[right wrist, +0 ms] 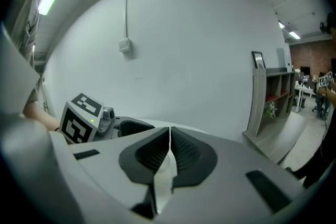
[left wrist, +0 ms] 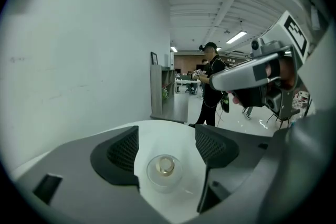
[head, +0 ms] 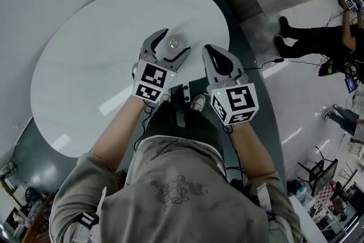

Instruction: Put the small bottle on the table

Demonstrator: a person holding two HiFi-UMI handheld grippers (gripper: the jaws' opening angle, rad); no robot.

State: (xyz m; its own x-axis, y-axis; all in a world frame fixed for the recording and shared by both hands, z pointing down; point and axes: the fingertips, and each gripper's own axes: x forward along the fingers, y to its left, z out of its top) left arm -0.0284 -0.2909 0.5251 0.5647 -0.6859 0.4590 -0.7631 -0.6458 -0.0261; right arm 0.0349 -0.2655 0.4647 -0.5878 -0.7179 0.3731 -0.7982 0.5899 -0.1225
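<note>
The small bottle is clear with a gold-coloured cap. It stands upright on the white round table, near its far right edge. My left gripper is open, one jaw on either side of the bottle and neither touching it. In the left gripper view the bottle sits on the tabletop between the two dark pads, with the left gripper wide around it. My right gripper hovers just right of it, shut and empty; its pads meet in the right gripper view.
The table's right edge runs just beyond both grippers, with grey floor past it. A person stands on that floor at the upper right. A grey shelf unit stands against the wall beyond the table. A chair is at the lower right.
</note>
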